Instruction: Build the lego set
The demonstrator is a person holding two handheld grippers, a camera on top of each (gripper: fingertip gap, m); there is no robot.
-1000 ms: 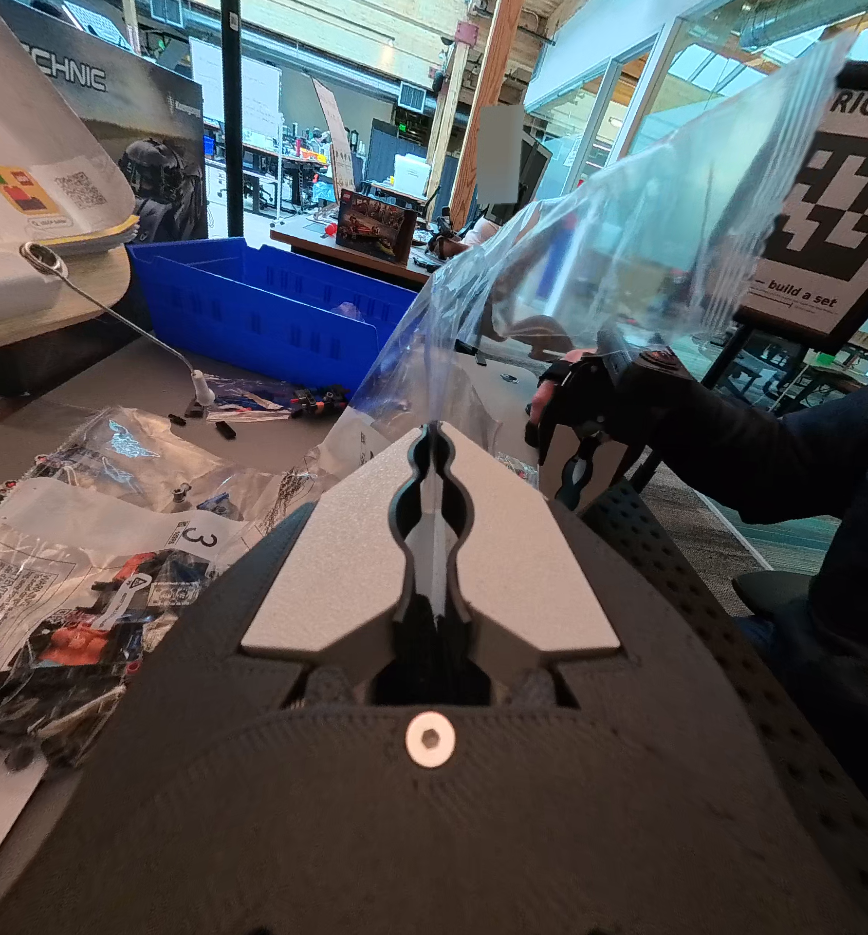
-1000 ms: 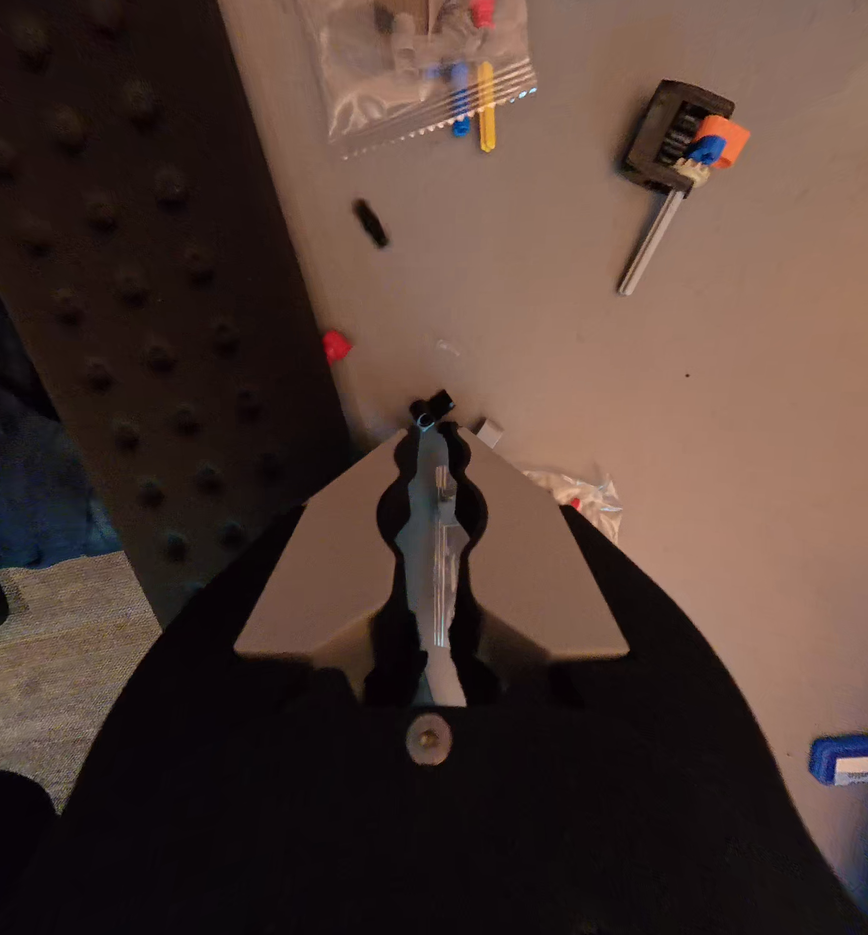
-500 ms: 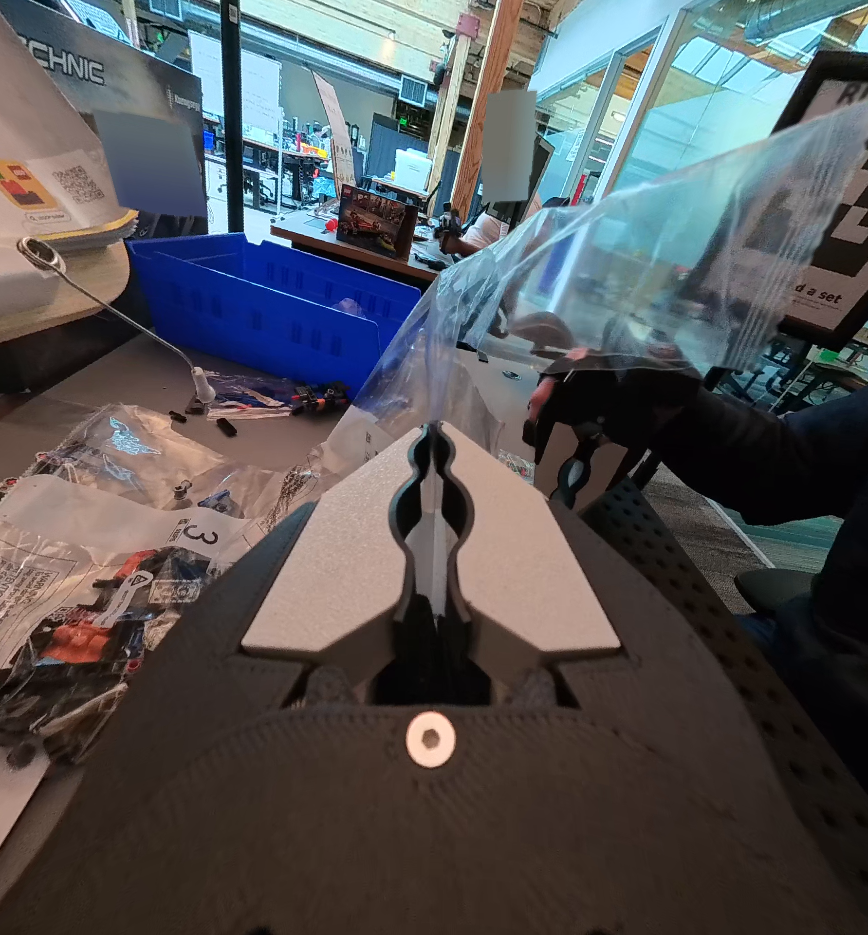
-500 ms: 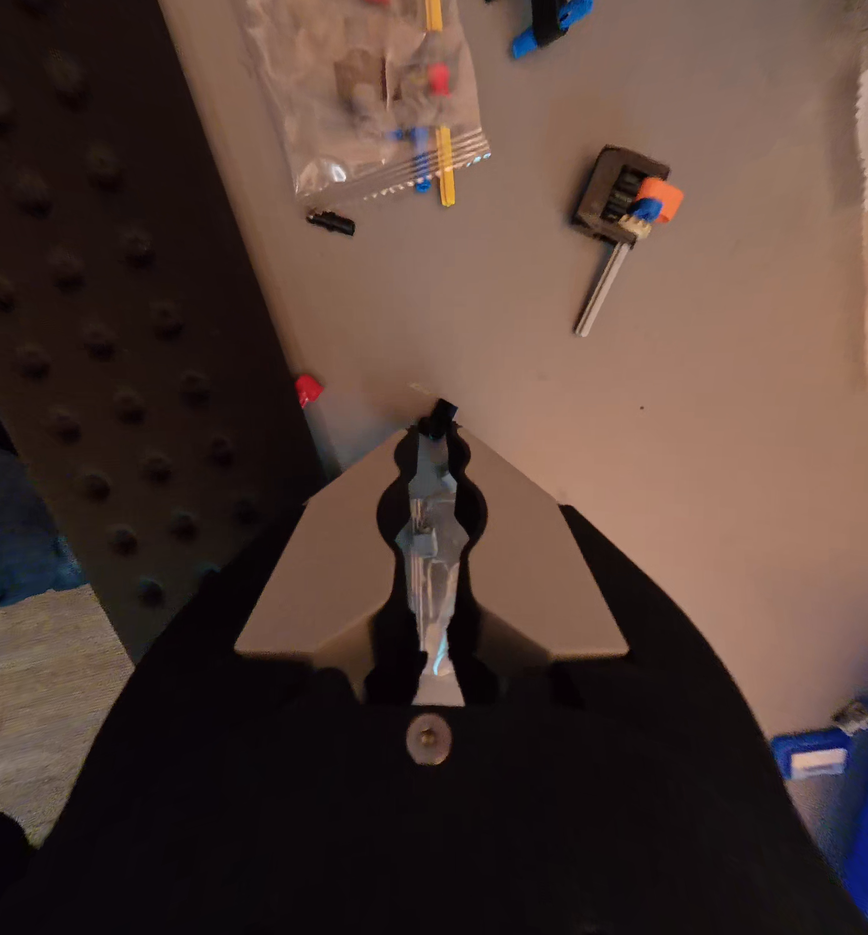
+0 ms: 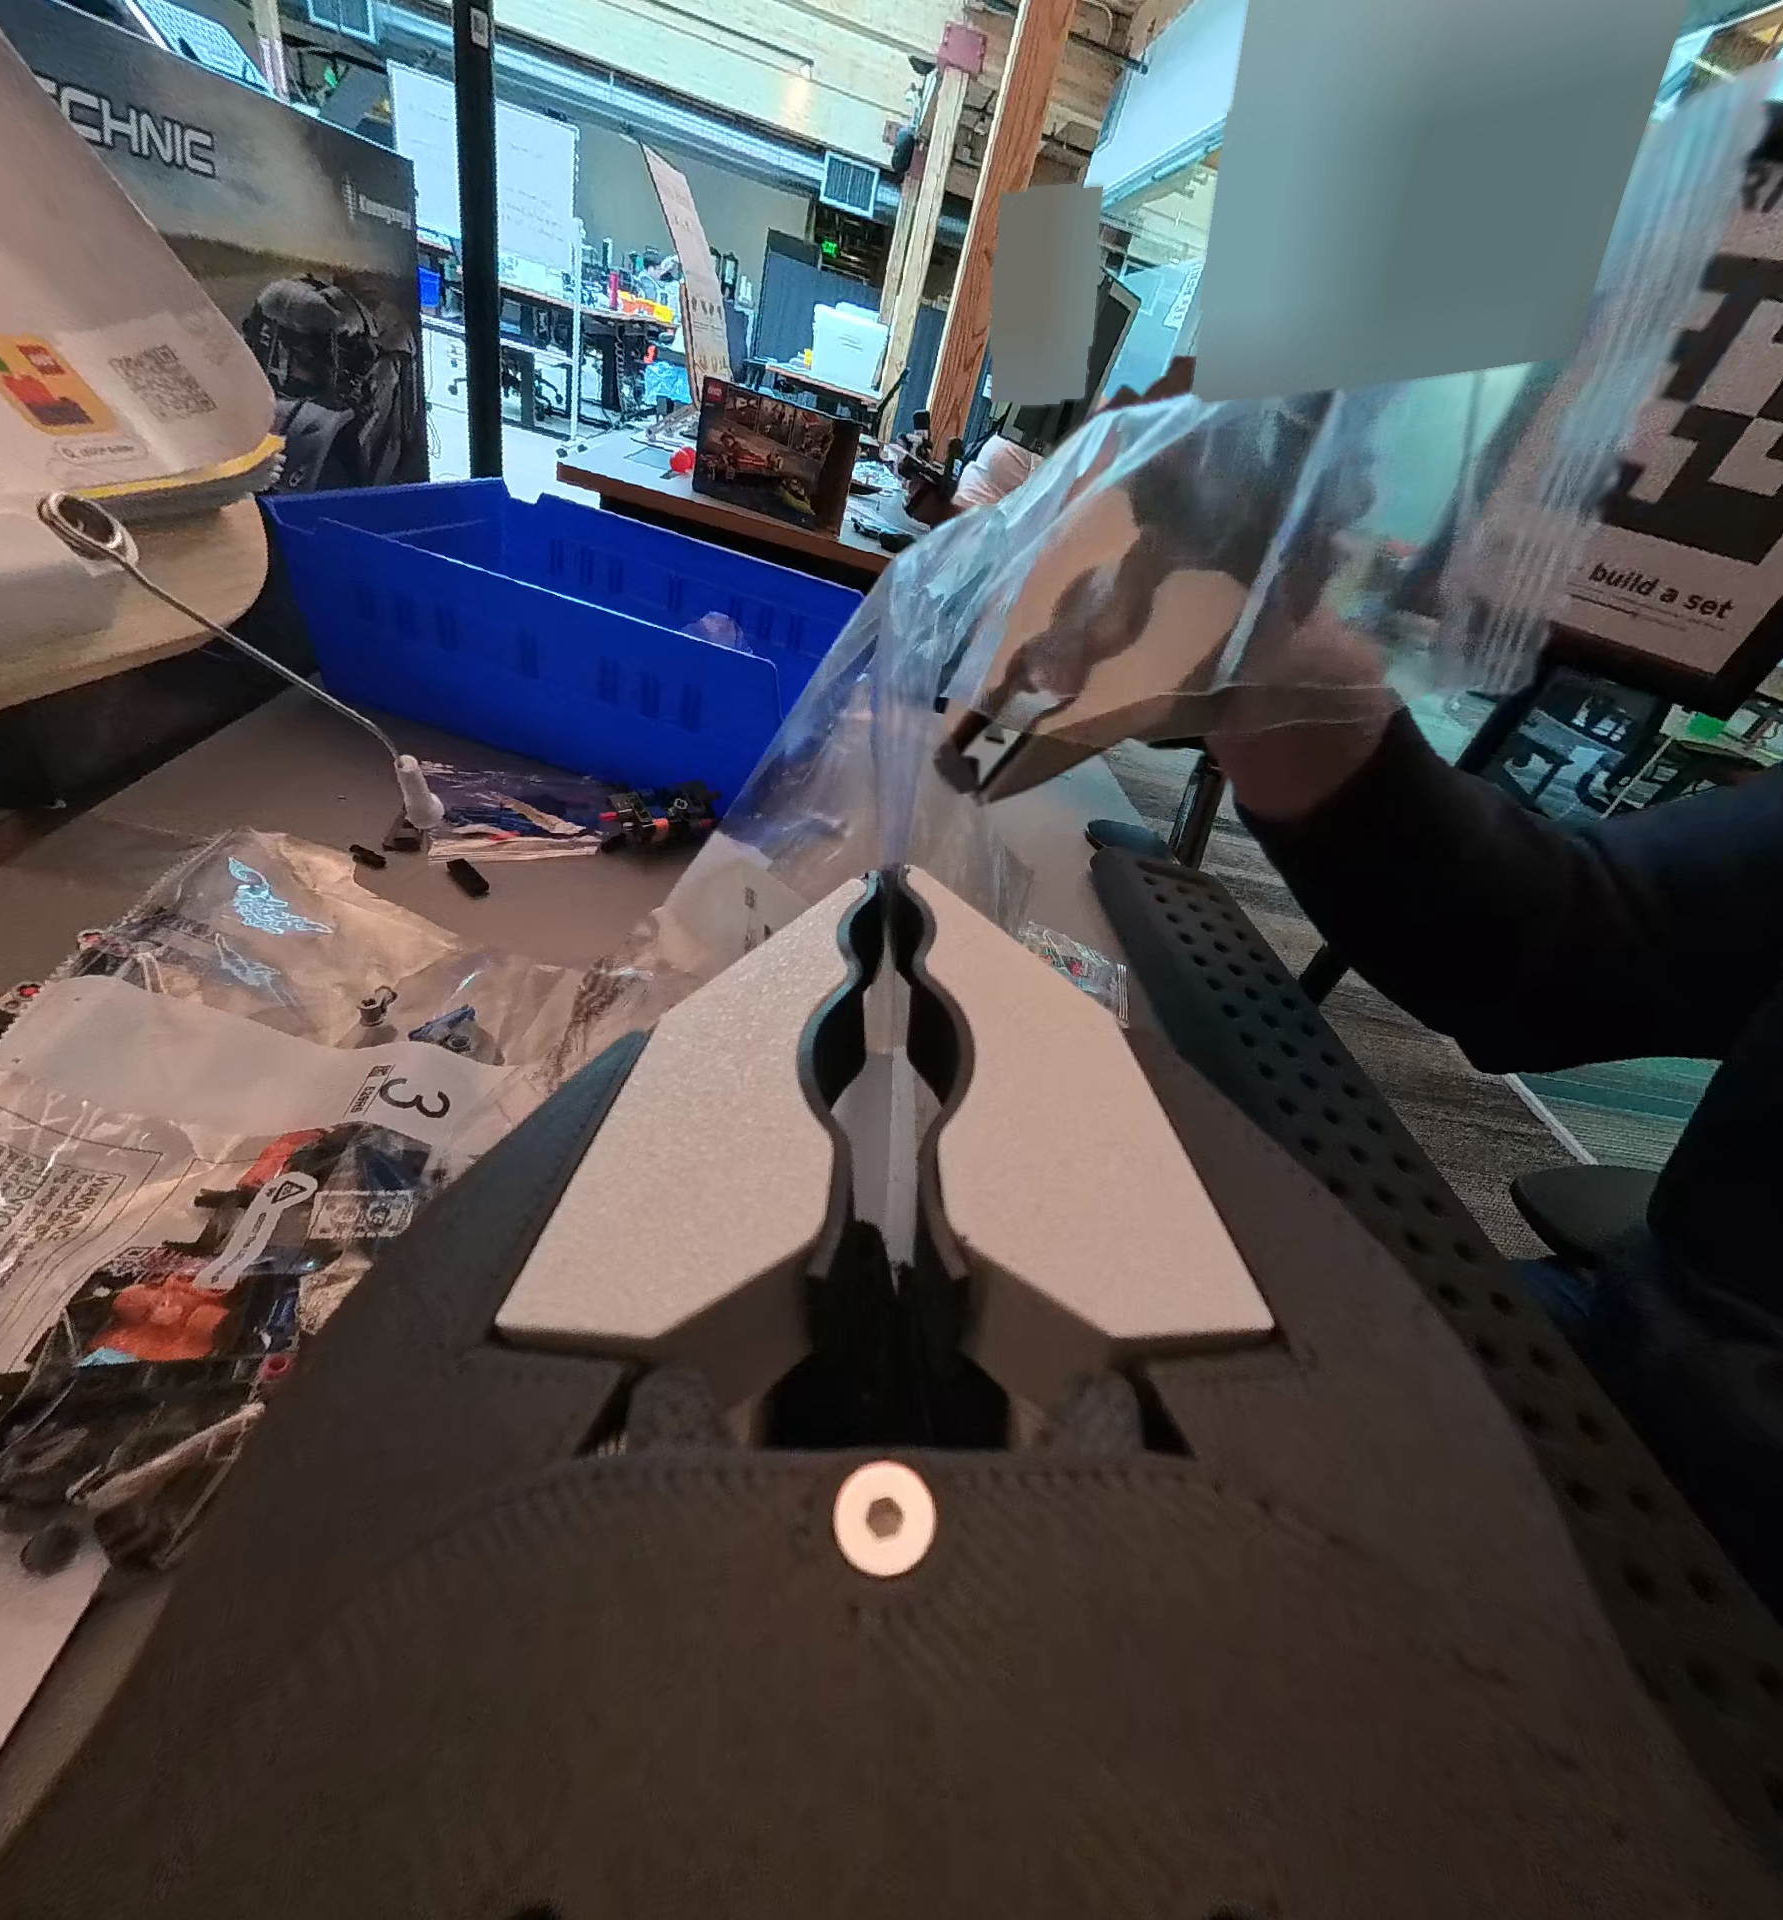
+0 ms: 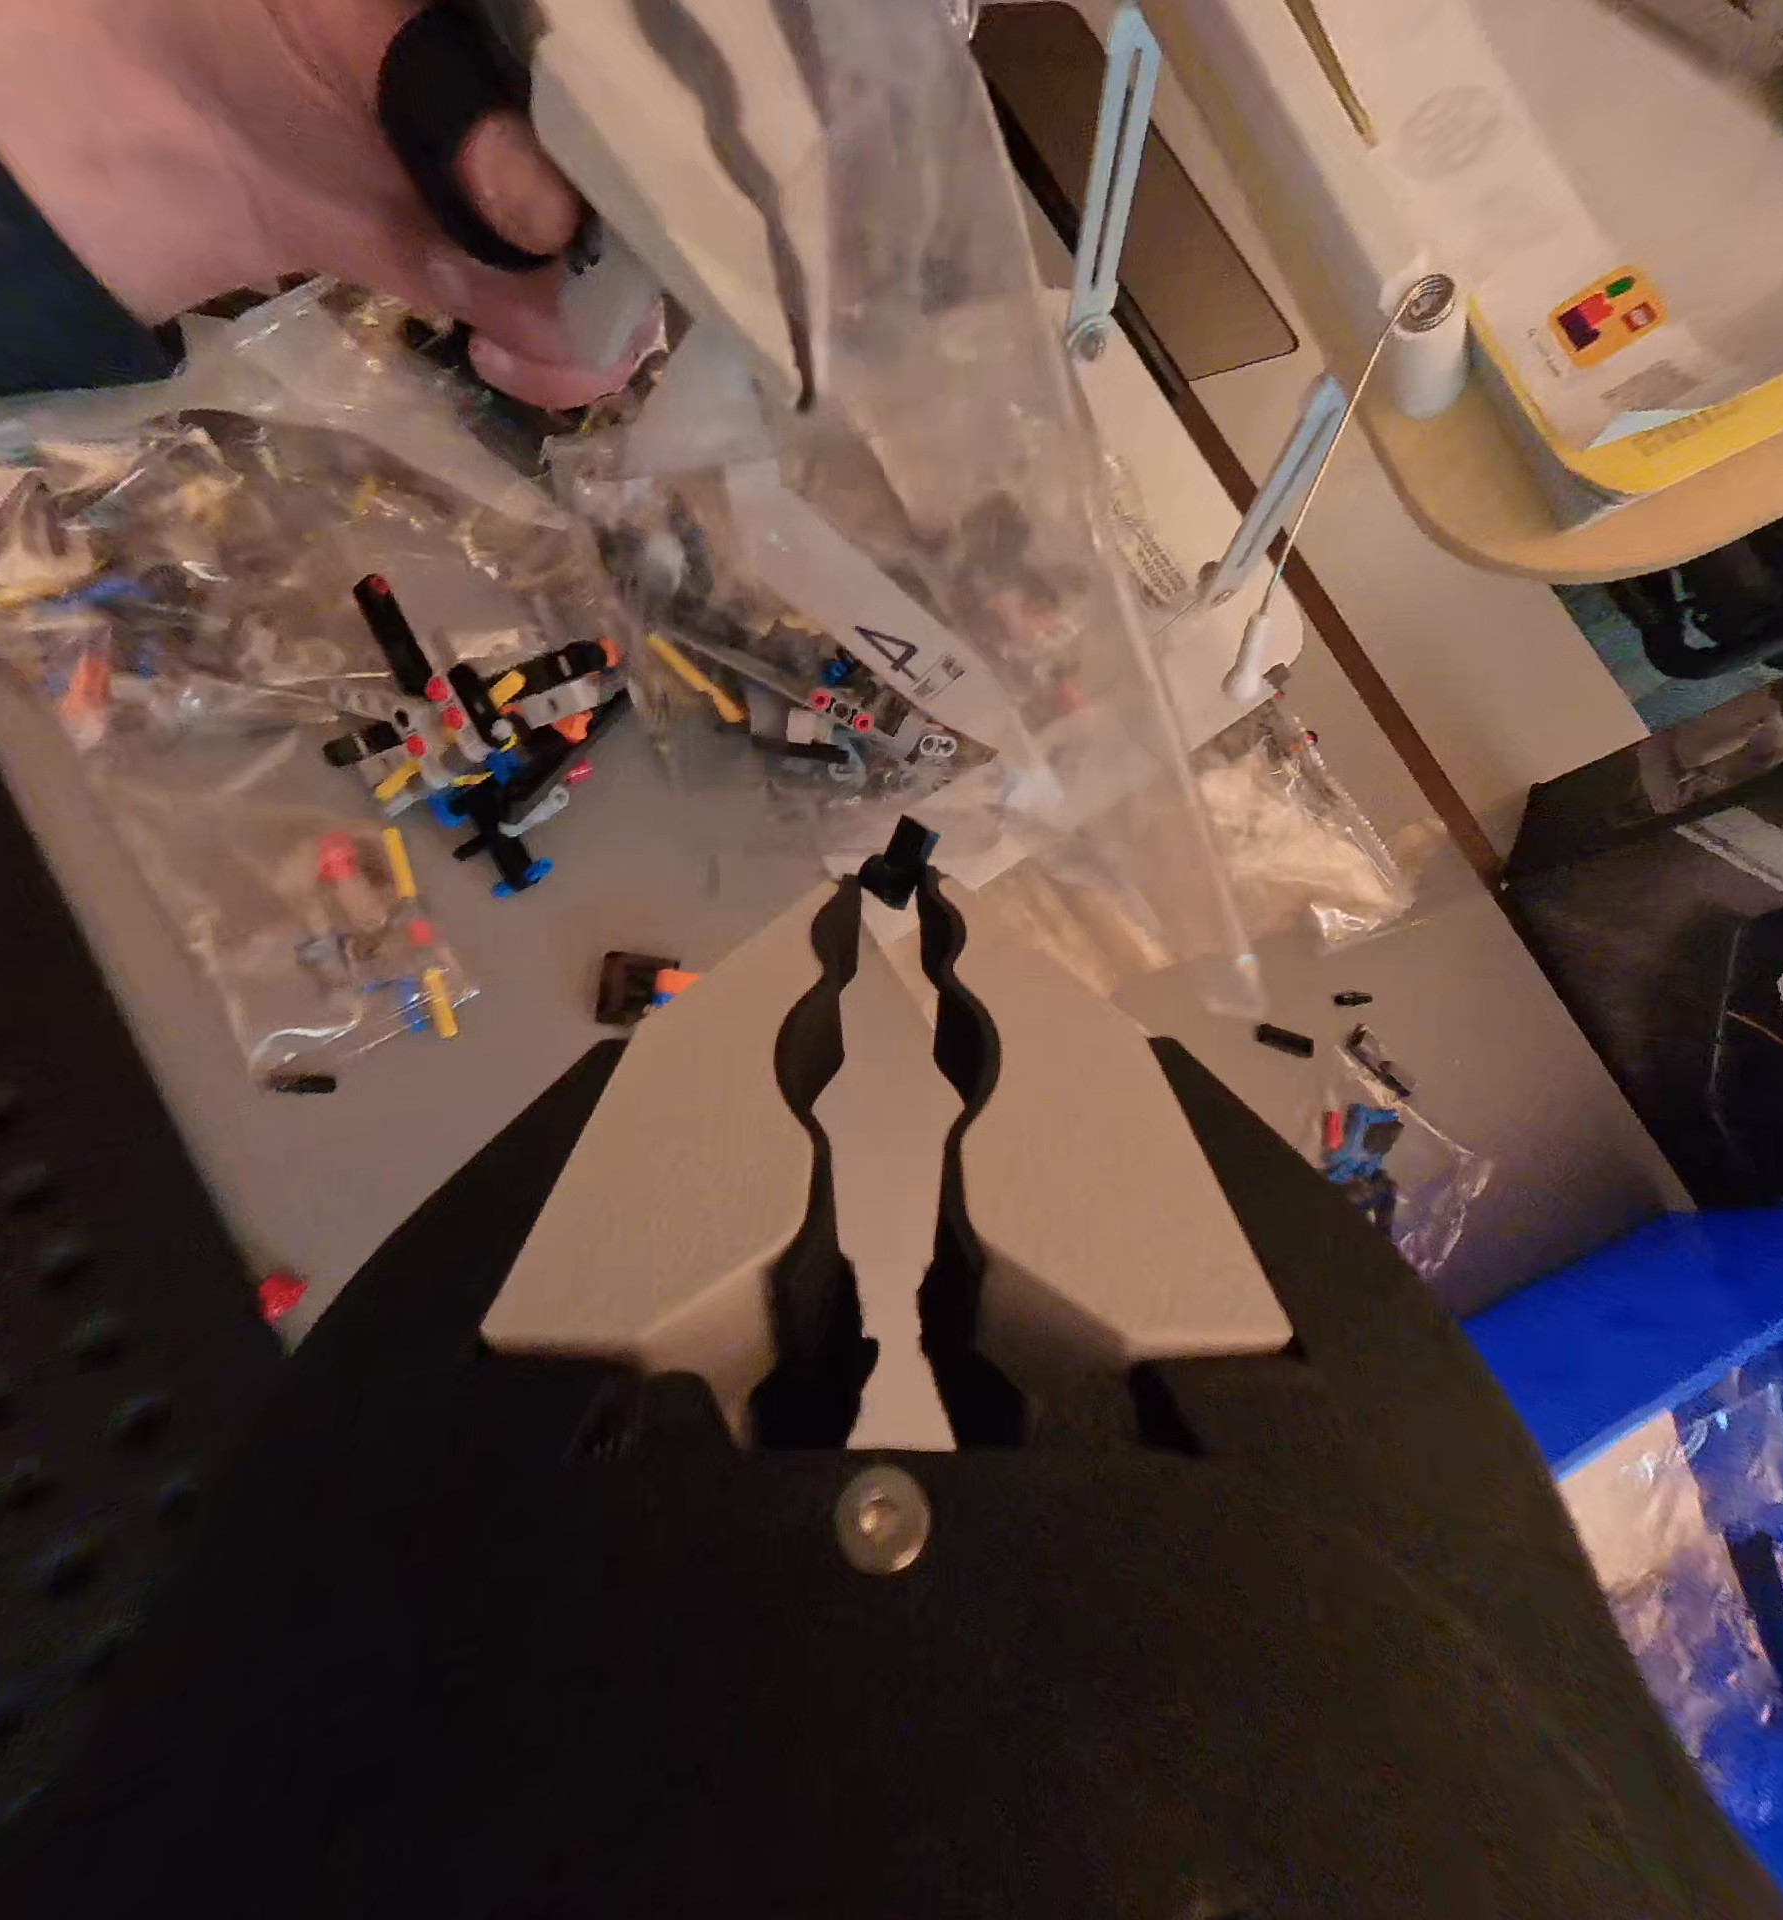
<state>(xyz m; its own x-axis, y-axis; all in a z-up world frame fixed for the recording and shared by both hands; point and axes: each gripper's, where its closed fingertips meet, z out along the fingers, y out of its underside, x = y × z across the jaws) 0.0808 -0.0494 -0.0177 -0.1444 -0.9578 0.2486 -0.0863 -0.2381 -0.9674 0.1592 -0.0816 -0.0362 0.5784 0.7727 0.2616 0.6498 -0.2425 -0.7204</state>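
Grey tabletop fills the near scene, scattered with clear bags of lego pieces, while an open workshop with desks and a wooden post lies behind it. Low over the table, the left gripper points up and away with its jaws clenched on the lower edge of an empty clear plastic bag, which rises from the fingertips toward the upper right. Seen through that bag, the right gripper is held above the table edge and angled down to the left, gripped by a hand whose dark sleeve stretches in from the right. Its own camera shows the right gripper with fingers only slightly apart, pinching a small black lego pin with a blue end at the very tips. Beyond those tips sits a partly built lego assembly of black, yellow, red and blue parts, beside a numbered bag of pieces. A blue bin stands farther back on the table, and another numbered bag lies left of the left gripper.
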